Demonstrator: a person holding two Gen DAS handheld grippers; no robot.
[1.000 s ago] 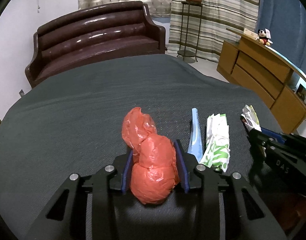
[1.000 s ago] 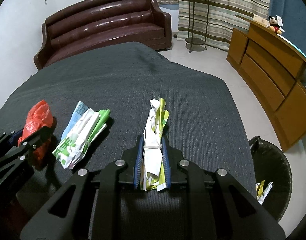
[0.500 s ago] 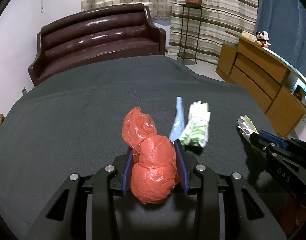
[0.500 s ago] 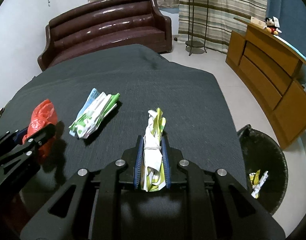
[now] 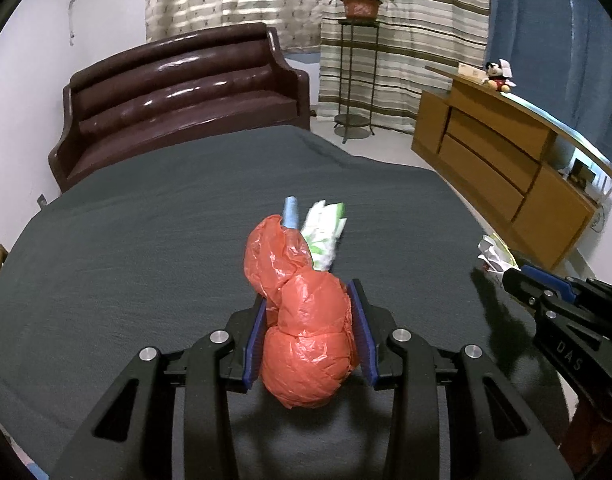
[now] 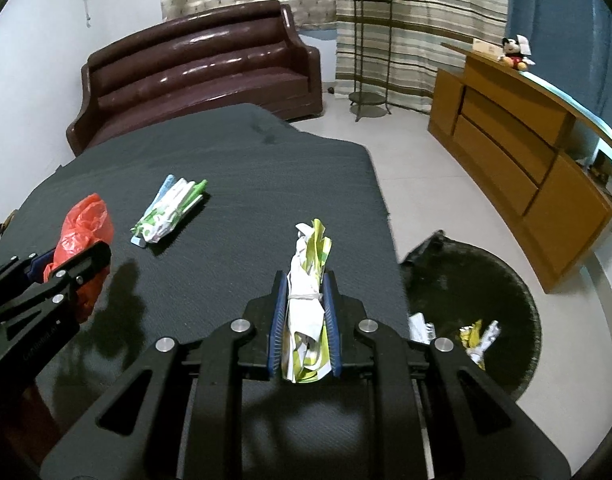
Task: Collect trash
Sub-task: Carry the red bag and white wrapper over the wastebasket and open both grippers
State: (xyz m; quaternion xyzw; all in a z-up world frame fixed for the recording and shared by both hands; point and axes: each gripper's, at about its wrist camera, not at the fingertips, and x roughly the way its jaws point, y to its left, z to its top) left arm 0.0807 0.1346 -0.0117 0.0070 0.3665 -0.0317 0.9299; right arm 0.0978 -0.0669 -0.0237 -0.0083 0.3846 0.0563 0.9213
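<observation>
The red bag [image 5: 306, 332] is pinched in the left gripper [image 5: 308, 340] above the dark table [image 6: 245, 184]; the right gripper [image 6: 303, 320] clamps a paper bundle [image 6: 308, 280] near the table's right edge, beside the black bin [image 6: 506, 280] holding wrappers [image 6: 476, 334]

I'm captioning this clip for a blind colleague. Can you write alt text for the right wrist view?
The right gripper is shut on a crumpled white and yellow wrapper, above a dark table. A black trash bin stands on the floor to the right; at left, the left gripper holds a red plastic bag beside a green-and-white packet.
</observation>
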